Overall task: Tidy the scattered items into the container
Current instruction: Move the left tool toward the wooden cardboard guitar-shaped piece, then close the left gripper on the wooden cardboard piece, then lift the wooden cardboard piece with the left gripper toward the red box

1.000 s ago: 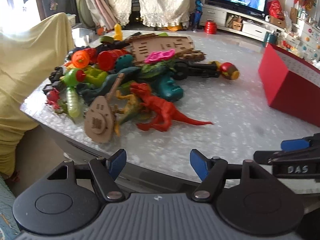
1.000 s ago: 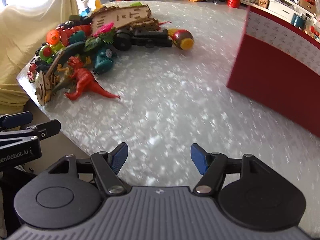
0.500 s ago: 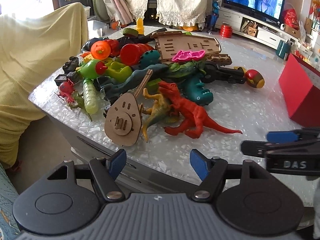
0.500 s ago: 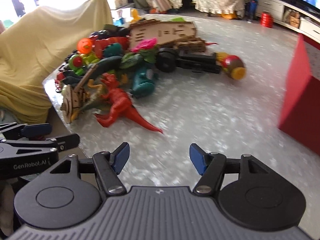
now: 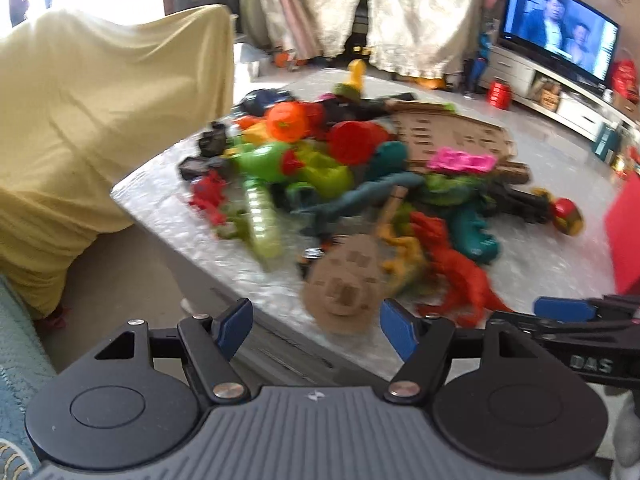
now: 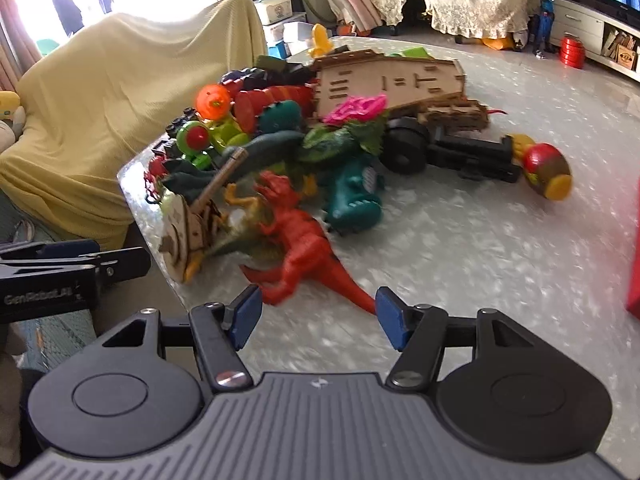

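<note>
Blur smears your toy pile [image 5: 360, 200], red box [image 6: 634, 252] cut off right, "GenRobot.AI" legible lower left, both grippers [image 5: 316, 326] [image 6: 318, 316] released.

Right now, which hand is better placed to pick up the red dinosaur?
Right. The right tool is open with the red dinosaur just ahead of its fingers; the left tool faces the wooden guitar instead.
</note>
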{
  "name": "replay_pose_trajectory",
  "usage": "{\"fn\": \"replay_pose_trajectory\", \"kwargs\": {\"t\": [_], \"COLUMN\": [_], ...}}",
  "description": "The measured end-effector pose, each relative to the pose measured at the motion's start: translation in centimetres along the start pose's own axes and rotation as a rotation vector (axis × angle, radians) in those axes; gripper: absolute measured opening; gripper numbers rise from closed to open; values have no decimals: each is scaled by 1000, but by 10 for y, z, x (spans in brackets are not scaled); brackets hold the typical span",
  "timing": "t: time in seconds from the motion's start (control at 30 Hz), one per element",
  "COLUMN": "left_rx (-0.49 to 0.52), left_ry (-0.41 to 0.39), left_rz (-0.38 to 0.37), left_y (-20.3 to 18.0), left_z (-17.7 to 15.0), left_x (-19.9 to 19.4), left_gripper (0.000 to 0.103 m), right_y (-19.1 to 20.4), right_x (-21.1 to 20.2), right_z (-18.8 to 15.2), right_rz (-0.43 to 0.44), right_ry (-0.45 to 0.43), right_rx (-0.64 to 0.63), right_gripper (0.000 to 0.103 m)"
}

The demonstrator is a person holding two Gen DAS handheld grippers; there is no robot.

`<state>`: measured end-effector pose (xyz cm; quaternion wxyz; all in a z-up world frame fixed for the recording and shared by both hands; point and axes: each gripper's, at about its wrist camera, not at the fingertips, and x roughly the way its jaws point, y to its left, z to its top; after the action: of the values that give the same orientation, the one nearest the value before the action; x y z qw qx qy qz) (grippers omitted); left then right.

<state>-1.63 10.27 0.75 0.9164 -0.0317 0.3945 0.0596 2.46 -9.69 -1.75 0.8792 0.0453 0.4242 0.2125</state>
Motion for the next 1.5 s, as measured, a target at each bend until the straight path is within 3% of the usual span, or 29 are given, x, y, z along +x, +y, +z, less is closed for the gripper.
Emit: {"fn": "replay_pose_trajectory", "kwargs": {"t": [0.13,0.23,0.43,0.57,0.73,0.8,0.97,1.1,1.5], "left_rx": [-23,0,122,108,54,32,20,27,33], "left_ry": [11,24,45,72,85,90,102,99,78], "left_rz": [14,-21,-47,-58,-132,-162,-198,-227,-251], "left_y": [16,14,-3,1,7,9,9,7,8], "left_z": [3,2,-6,-5,-2,-1,0,1,4], "left_x": [10,14,21,36,50,55,60,61,63], "left_gripper": [73,73,74,74,73,72,66,59,56], "right_y": [13,21,32,40,48,50,52,46,46], "right_x": [5,13,30,48,65,68,74,77,77], "right_z": [7,15,35,43,44,43,41,42,41], "right_rz": [66,109,200,243,306,314,309,331,353], "right_ry": [-21,-26,0,40,69,64,51,44,12], "right_rx": [22,47,109,105,97,88,49,51,-7], "right_gripper": [62,62,62,62,57,48,36,34,33]}}
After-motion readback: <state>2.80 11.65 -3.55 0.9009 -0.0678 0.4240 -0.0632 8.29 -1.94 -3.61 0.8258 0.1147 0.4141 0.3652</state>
